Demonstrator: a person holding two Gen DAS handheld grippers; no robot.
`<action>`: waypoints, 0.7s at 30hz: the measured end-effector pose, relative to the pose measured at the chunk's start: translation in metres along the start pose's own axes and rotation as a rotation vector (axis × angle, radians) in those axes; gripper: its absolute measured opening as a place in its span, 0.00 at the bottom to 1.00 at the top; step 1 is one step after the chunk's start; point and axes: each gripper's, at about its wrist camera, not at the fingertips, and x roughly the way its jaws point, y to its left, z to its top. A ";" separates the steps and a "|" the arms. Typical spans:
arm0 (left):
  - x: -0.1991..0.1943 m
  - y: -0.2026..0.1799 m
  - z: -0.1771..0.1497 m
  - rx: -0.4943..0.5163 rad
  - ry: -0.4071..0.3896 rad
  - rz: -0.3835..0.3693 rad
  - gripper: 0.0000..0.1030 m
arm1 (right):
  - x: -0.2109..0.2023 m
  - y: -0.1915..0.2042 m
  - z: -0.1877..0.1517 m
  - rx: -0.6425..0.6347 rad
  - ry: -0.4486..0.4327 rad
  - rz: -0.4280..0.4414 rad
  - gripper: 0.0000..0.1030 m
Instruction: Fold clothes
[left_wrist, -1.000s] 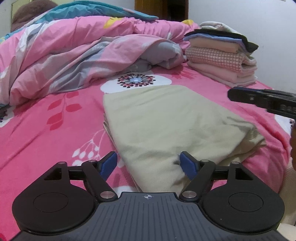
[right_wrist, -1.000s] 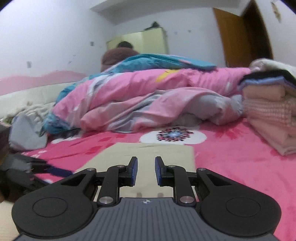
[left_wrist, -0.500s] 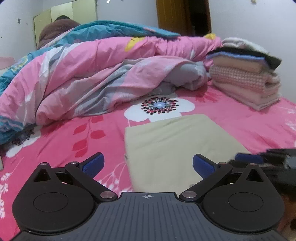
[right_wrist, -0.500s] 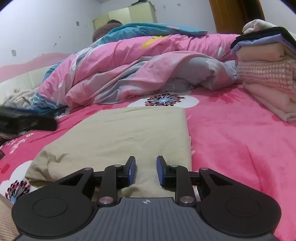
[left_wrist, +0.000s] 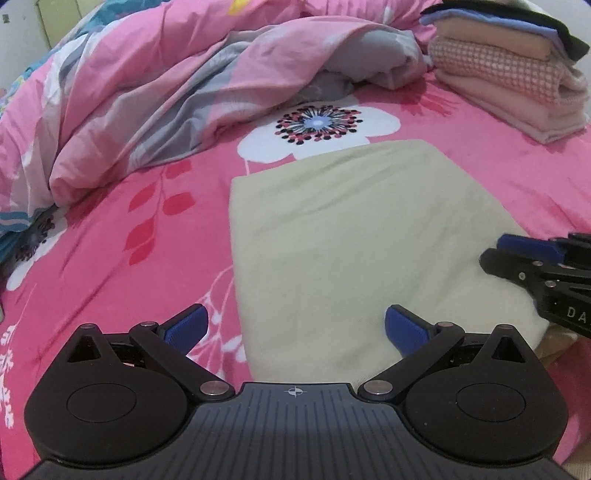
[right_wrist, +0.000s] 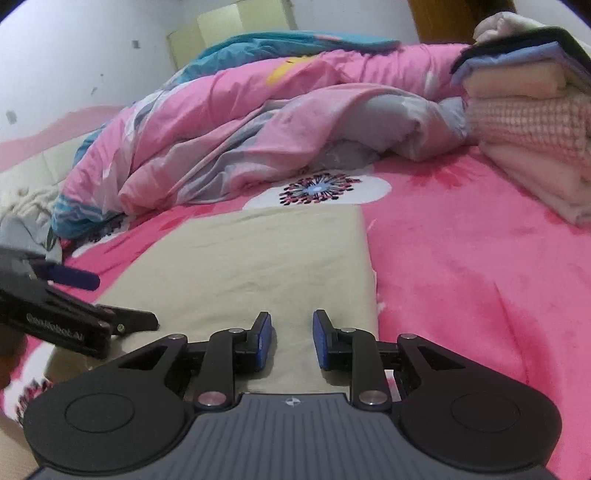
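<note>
Beige folded garment (left_wrist: 354, 236) is lying flat on your pink floral bedsheet (left_wrist: 129, 236).
Your left gripper (left_wrist: 295, 328) is hovering with jaws just spread wide around nothing; your right gripper (right_wrist: 291, 339) is hanging narrowly parted, gripping nothing.

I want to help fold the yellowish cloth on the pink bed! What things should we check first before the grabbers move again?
1. Beige cloth lies flat on the bed sheet: ok.
2. Left gripper wide open, its jaws having just been opening, with nothing pinched between them: ok.
3. Right gripper has a narrow gap and is not pinching the cloth below it: ok.
4. Grippers apart from each other, not bumping: ok.
5. Stack of folded clothes sits clear of the cloth: ok.
6. Crumpled duvet stays off the cloth: ok.
7. Near edge of the cloth is tidy: cannot tell, grippers hide it.
</note>
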 end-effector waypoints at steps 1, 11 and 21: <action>0.000 0.000 0.000 0.002 0.001 -0.001 1.00 | -0.002 0.001 0.004 -0.002 -0.001 0.002 0.25; 0.001 -0.003 0.002 0.024 0.006 0.007 1.00 | 0.022 -0.012 0.020 0.022 0.044 -0.001 0.25; 0.000 -0.005 0.002 0.037 0.003 0.019 1.00 | 0.031 -0.021 0.050 0.030 0.032 -0.001 0.26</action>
